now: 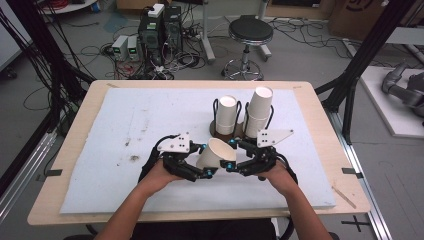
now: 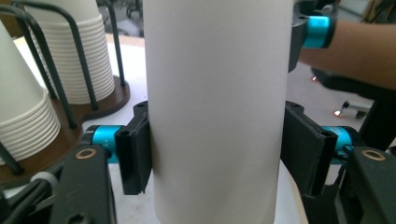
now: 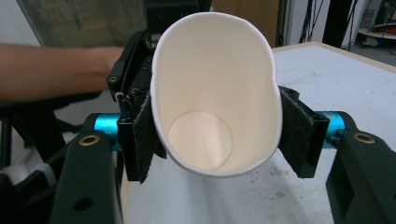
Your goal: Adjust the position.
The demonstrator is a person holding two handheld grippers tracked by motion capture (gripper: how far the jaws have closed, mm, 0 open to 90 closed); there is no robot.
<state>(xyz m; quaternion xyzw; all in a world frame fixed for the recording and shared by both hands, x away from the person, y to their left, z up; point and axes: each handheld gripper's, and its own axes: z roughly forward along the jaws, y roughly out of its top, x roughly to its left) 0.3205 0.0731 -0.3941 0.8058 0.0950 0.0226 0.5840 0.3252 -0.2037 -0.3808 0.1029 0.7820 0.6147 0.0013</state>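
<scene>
The light, thin-walled paper cup [image 1: 216, 154], rim squashed oval toward 3 o'clock, is clenched by both the left tongs [image 1: 200, 160] and the right tongs [image 1: 233, 155], so pinch the stiffer base gently.

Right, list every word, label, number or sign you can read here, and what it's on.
None can be read.
The paper cup held between both grippers is plain white.
The stacked cups in the wire holders are blank.
The cardboard box on the floor bears a dark mark, cut off and too blurred to read.
</scene>
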